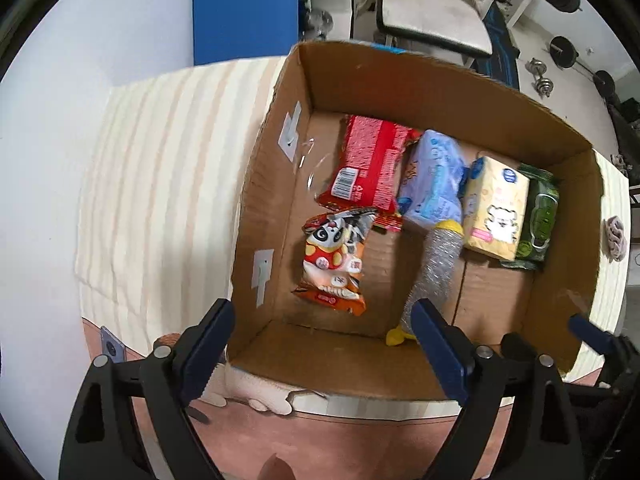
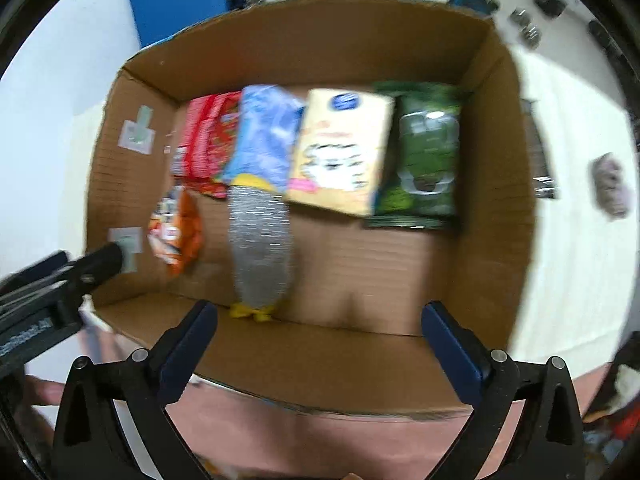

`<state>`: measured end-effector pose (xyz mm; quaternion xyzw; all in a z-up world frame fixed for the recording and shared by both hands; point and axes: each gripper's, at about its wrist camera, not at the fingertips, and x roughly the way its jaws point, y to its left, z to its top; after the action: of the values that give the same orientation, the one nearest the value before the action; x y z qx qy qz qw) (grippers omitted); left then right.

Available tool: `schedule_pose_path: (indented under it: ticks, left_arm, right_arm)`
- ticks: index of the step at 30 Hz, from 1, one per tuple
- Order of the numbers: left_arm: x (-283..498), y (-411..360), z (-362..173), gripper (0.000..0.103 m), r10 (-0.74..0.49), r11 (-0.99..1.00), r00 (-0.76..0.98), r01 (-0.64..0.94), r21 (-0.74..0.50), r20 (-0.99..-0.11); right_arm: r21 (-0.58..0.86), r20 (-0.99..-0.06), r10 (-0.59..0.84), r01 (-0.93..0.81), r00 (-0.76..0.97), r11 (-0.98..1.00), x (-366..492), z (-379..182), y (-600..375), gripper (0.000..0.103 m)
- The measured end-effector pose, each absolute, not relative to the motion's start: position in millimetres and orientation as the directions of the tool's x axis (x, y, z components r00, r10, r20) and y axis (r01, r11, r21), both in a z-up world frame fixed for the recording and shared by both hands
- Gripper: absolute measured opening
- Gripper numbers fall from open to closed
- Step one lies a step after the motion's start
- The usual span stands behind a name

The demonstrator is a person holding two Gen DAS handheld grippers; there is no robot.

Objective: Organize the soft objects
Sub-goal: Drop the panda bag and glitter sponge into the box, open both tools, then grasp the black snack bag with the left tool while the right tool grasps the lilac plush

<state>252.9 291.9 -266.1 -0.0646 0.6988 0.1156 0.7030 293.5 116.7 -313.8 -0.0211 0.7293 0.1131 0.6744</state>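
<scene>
An open brown cardboard box (image 1: 400,92) sits on a cream striped cloth (image 1: 160,160) and holds the soft goods. Along the box's far wall, from its left corner to its right, lie a red foil snack packet (image 1: 372,164), a pale blue plastic tissue pack (image 1: 434,178), a yellow tissue pack printed with a white cat (image 1: 496,208) and a dark green wet-wipe pouch (image 1: 538,216), each touching the next. Toward the box's left wall, just in front of the red packet, lies an orange snack bag with a panda drawing (image 1: 336,260). A silver mesh scrubber with yellow ends (image 1: 436,272) stretches from the blue pack down to the near wall, roughly along the middle of the floor. The left gripper (image 1: 324,344) hangs over the box's near left corner, its blue-padded fingers spread wide with nothing between them. The right gripper (image 2: 320,344) hovers over the near wall, likewise spread and empty; its view is blurred. A small greyish bundle (image 1: 616,238) lies on the cloth beyond the box's right wall.
</scene>
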Motion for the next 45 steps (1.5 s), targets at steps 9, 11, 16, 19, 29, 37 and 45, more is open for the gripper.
schedule_pose_path:
  ticks: [9,11,16,19,29,37,45]
  left_arm:
    - [227,253,-235,0.1,0.14,0.968,0.123,-0.226,0.11,-0.983]
    - [222,244,-225,0.1,0.155,0.968,0.15,-0.222,0.119,-0.976]
    - [216,229,-202,0.1,0.143,0.97,0.197,-0.222,0.098,-0.97]
    - [221,211,-186,0.1,0.111,0.978,0.234,-0.2,0.064,-0.966]
    - [323,42,-183,0.1,-0.033,0.999,0.227,0.027,-0.028,-0.973]
    - [430,-50,-313,0.1,0.033,0.996,-0.064,0.08,0.028,-0.997]
    - [470,-69,-404,0.1,0.171,0.985,-0.217,0.075,0.158,-0.961]
  right_arm:
    - [0.082,-0.995,0.091,-0.196,0.038,0.977,274,-278,83,0.103]
    - [0.091,-0.993,0.104,-0.193,0.058,0.977,265,-260,81,0.103]
    - [0.127,-0.985,0.146,-0.183,0.095,0.975,253,-232,62,0.103]
    - [0.165,-0.977,0.185,-0.172,0.105,0.971,251,-219,45,0.103]
    - [0.159,-0.978,0.152,0.035,0.142,0.987,284,-200,-128,0.103]
    - [0.056,-0.998,0.055,0.055,0.017,0.997,364,-270,-246,0.103]
    - [0.033,-0.996,0.022,-0.129,-0.086,0.991,432,-339,-258,0.103]
